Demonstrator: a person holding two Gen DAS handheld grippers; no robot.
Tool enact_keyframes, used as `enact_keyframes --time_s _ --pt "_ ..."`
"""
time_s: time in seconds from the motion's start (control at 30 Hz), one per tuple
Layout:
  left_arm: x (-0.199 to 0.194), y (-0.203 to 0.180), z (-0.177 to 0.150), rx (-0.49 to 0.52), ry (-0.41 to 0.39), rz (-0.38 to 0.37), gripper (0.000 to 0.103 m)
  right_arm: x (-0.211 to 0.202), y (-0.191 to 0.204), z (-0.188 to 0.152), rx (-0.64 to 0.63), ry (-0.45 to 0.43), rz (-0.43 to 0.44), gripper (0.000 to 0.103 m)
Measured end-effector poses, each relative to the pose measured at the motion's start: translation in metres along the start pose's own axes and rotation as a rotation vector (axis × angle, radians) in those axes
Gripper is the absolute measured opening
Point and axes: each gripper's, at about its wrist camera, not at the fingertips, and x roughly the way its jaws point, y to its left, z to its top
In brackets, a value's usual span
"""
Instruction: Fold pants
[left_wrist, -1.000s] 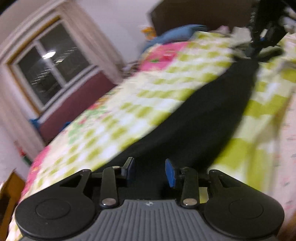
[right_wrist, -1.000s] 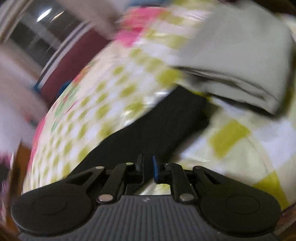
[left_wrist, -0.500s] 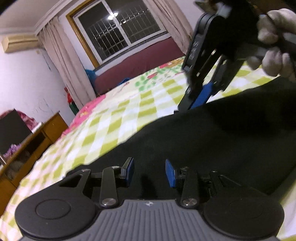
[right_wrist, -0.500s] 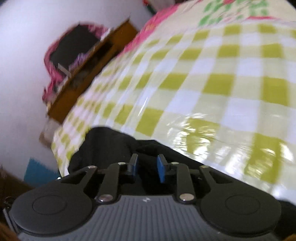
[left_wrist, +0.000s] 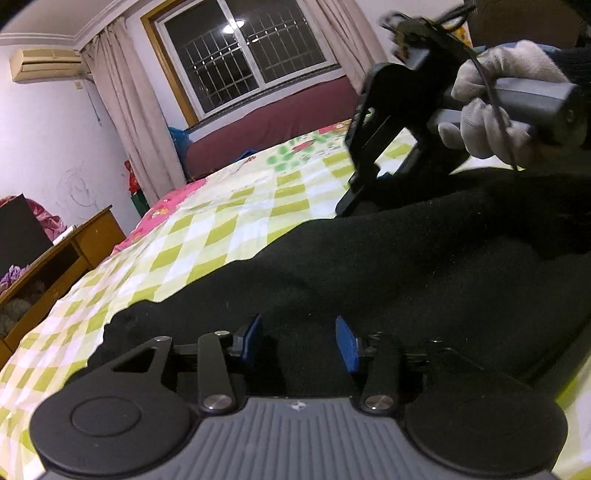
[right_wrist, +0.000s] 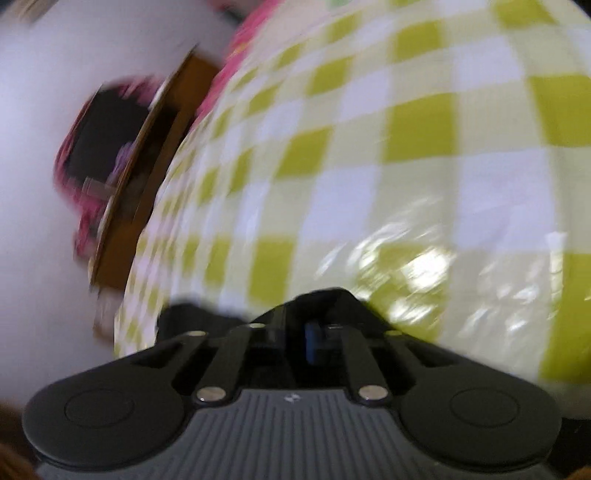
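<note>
The black pants (left_wrist: 424, 266) lie across a green and white checked bedspread (left_wrist: 229, 229). My left gripper (left_wrist: 299, 341) is open, its blue pads low over the near end of the pants with nothing between them. My right gripper (left_wrist: 354, 199), held by a white-gloved hand (left_wrist: 495, 110), reaches down to the far edge of the pants. In the right wrist view my right gripper (right_wrist: 299, 339) is shut on a fold of black pants fabric (right_wrist: 317, 306) just above the bedspread (right_wrist: 406, 166); the view is blurred.
A wooden cabinet (left_wrist: 55, 266) stands left of the bed, also blurred in the right wrist view (right_wrist: 147, 166). A barred window (left_wrist: 243, 59) with curtains and a maroon wall strip lie beyond the bed. An air conditioner (left_wrist: 44, 62) hangs upper left.
My right gripper has closed from slightly open onto the pants fabric and swung lower toward the bed. My left gripper stays open over the pants, with its view nearly unchanged from half a second ago.
</note>
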Motion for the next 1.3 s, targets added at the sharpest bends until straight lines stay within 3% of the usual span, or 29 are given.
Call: enact_keyframes --time_s 0.07,0.1,0.27,0.33,0.47,0.5,0.67,0.77,0.87,0.97,1.13,1.3 --pt "0.001 -0.002 0.000 0.011 -0.001 0.010 0.060 -0.003 -0.014 0.004 0.040 0.006 0.018 0.011" --pt "0.001 -0.004 0.000 0.024 -0.002 0.017 0.060 -0.010 -0.016 0.004 0.044 -0.023 -0.001 0.016" --pt "-0.001 -0.011 0.008 0.081 0.019 0.053 0.060 -0.078 -0.020 0.006 0.027 -0.219 -0.045 0.018" --pt "-0.007 -0.013 0.013 0.099 0.015 0.060 0.060 -0.107 -0.021 -0.006 -0.001 -0.258 -0.068 0.019" --pt "-0.027 -0.023 0.027 0.115 -0.027 0.042 0.060 -0.184 -0.033 -0.065 -0.082 -0.334 -0.219 0.038" --pt "-0.031 -0.029 0.033 0.123 -0.039 0.027 0.060 -0.202 -0.040 -0.082 -0.068 -0.356 -0.247 0.038" --pt "-0.040 -0.074 0.054 0.180 -0.075 -0.123 0.060 -0.306 -0.105 -0.176 0.174 -0.542 -0.329 0.038" --pt "-0.049 -0.120 0.063 0.363 -0.154 -0.167 0.060 -0.355 -0.140 -0.221 0.305 -0.665 -0.378 0.039" --pt "-0.053 -0.147 0.076 0.405 -0.169 -0.254 0.060 -0.389 -0.173 -0.250 0.418 -0.757 -0.368 0.039" --pt "-0.059 -0.180 0.087 0.446 -0.193 -0.294 0.060 -0.399 -0.193 -0.254 0.469 -0.820 -0.273 0.037" --pt "-0.066 -0.205 0.099 0.469 -0.204 -0.342 0.060 -0.393 -0.210 -0.239 0.517 -0.806 -0.301 0.042" --pt "-0.066 -0.221 0.100 0.475 -0.178 -0.388 0.061 -0.386 -0.217 -0.238 0.551 -0.849 -0.256 0.044"
